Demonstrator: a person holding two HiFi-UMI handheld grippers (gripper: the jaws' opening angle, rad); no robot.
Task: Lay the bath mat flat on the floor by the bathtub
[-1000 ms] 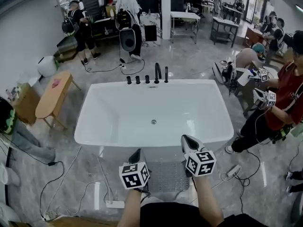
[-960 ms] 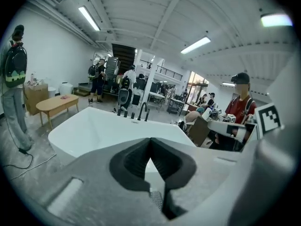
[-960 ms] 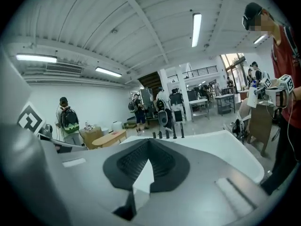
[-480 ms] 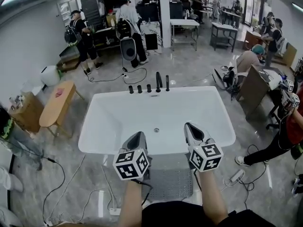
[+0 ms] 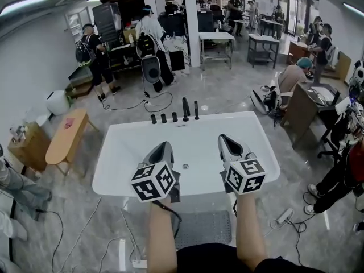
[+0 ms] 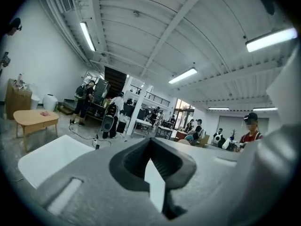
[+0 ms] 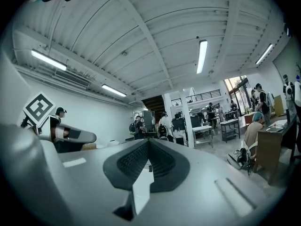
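Observation:
A grey textured bath mat point(image 5: 206, 230) lies flat on the floor between the white bathtub point(image 5: 114, 169) and the person holding the grippers; both forearms hide part of it. Well above the mat, my left gripper point(image 5: 163, 147) and right gripper point(image 5: 226, 139) are held side by side in front of the tub, pointing level across the room. In the left gripper view the jaws point(image 6: 150, 141) meet with nothing between them, and the tub's rim point(image 6: 47, 157) shows at lower left. The right gripper view also shows its jaws point(image 7: 148, 144) shut and empty, with the left gripper point(image 7: 70, 135) at its left.
Black taps point(image 5: 185, 108) stand on the tub's far rim. A low wooden table point(image 5: 65, 138) is to the left. A power strip point(image 5: 282, 215) and cables lie on the floor at the right, near a standing person point(image 5: 341, 178). More people and tables fill the back.
Both grippers have risen from just over the mat to in front of the tub and now point level. The mat stays flat on the floor.

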